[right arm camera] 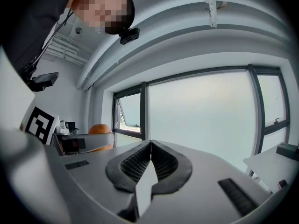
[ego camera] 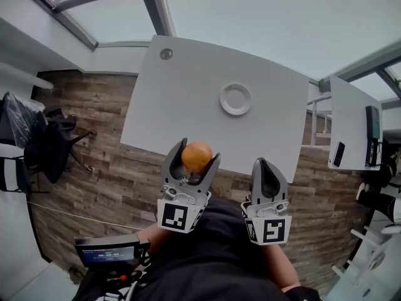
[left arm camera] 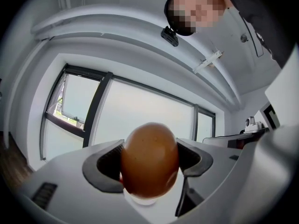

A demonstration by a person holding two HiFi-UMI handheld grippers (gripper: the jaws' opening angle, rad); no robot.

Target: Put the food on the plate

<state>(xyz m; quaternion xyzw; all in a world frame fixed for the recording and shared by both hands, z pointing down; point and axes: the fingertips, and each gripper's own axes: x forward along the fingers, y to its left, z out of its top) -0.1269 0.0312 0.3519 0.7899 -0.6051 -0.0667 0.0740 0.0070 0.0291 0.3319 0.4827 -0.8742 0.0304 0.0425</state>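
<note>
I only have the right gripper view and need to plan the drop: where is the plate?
Observer: The plate sits on the white table, ahead of both grippers.
Operator: Something orange shows at my left edge. Is it held?
Observer: Yes. The left gripper is shut on the round orange food, one of the fingers on each side.
Operator: Anything on the plate already?
Observer: No, the head view shows it bare.
</note>
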